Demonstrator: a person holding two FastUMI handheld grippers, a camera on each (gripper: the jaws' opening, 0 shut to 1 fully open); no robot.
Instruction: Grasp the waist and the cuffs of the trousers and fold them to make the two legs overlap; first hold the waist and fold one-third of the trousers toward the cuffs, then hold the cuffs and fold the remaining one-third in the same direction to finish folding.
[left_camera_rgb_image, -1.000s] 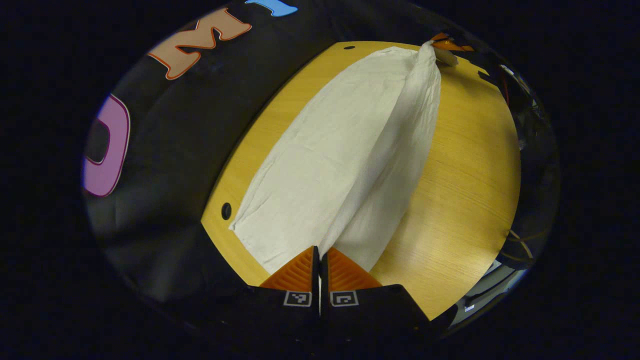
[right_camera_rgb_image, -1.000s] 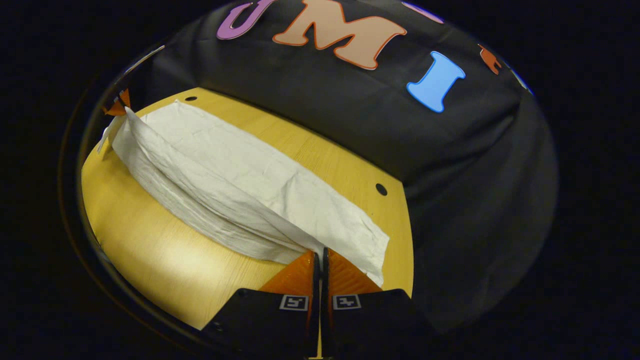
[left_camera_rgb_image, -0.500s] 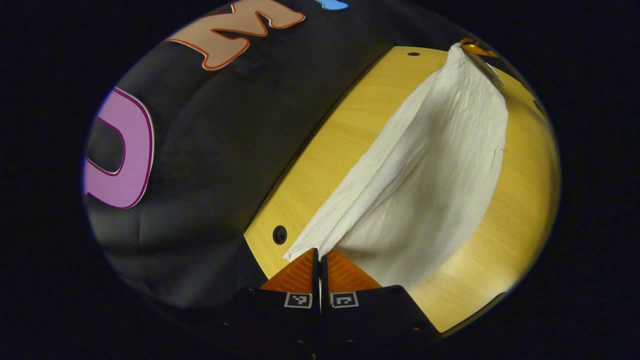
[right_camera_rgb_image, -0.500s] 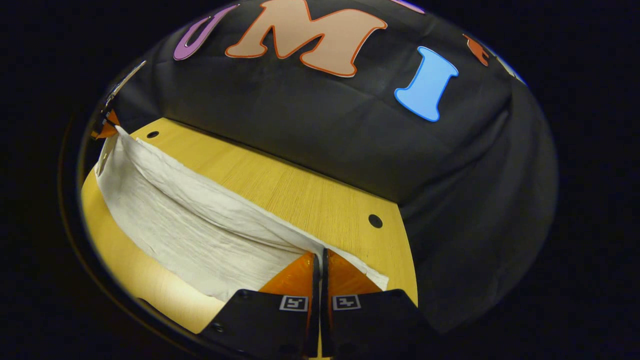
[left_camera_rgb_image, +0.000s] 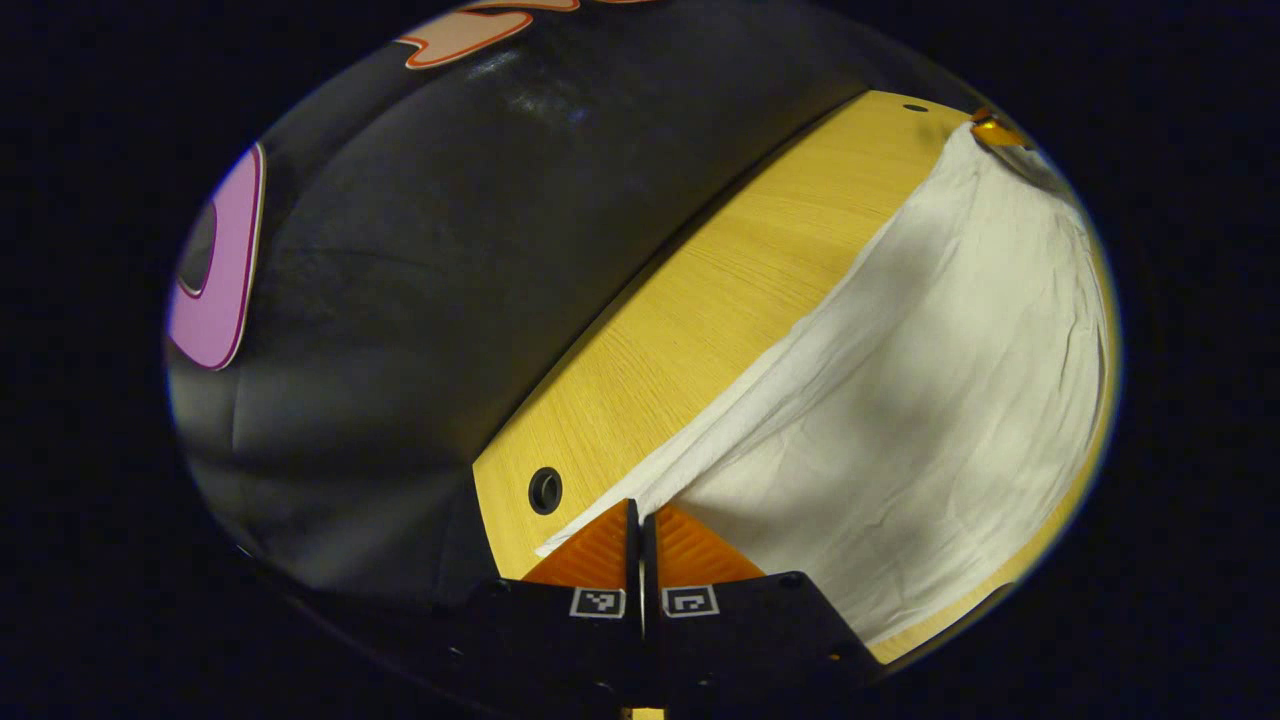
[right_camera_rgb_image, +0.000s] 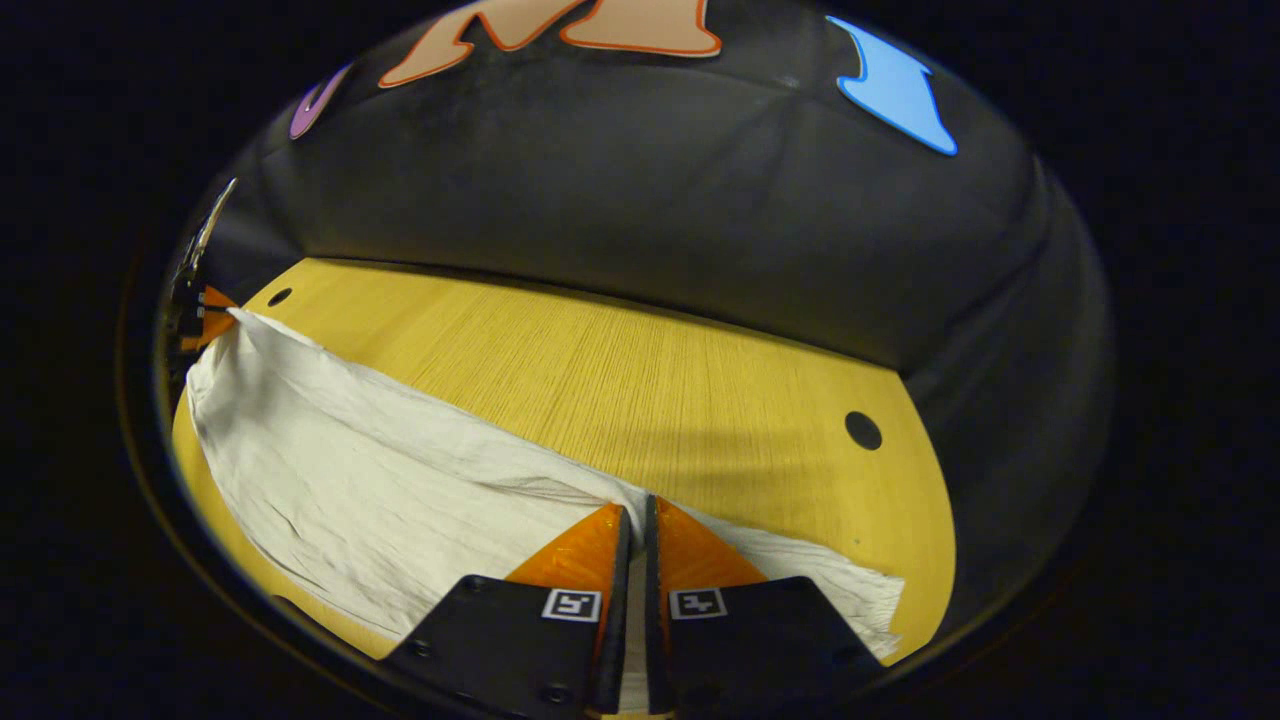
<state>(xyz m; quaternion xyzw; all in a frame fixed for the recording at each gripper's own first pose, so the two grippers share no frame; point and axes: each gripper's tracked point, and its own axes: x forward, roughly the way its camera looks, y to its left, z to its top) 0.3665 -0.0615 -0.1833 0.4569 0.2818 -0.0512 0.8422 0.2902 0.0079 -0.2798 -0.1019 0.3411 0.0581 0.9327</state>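
A: Left tongs (left_camera_rgb_image: 640, 512) are pinched together on the edge of the trousers (left_camera_rgb_image: 930, 400) at the bottom centre of the left gripper view, cloth running from the tips up to the upper right of the frame.

B: And the right tongs (right_camera_rgb_image: 633, 508) are likewise clamped on the cloth at the bottom centre of the right gripper view, the trousers (right_camera_rgb_image: 330, 480) spreading off to the left of the frame.

A: Two ends held at once, I'd say so one leg can be carried over the other without sagging in the middle.

B: Agreed, the fabric hangs taut between them above the bench (right_camera_rgb_image: 620, 370), lower part draped on the wood.

A: Count it: one pair of trousers, one bench (left_camera_rgb_image: 700, 310), two pairs of tongs.

B: The far tongs (left_camera_rgb_image: 995, 130) sit at the upper right of the left gripper view. In the right gripper view the other tongs (right_camera_rgb_image: 205, 310) peek in at the left edge.

A: Two round holes (right_camera_rgb_image: 862, 430) in the benchtop there as well.
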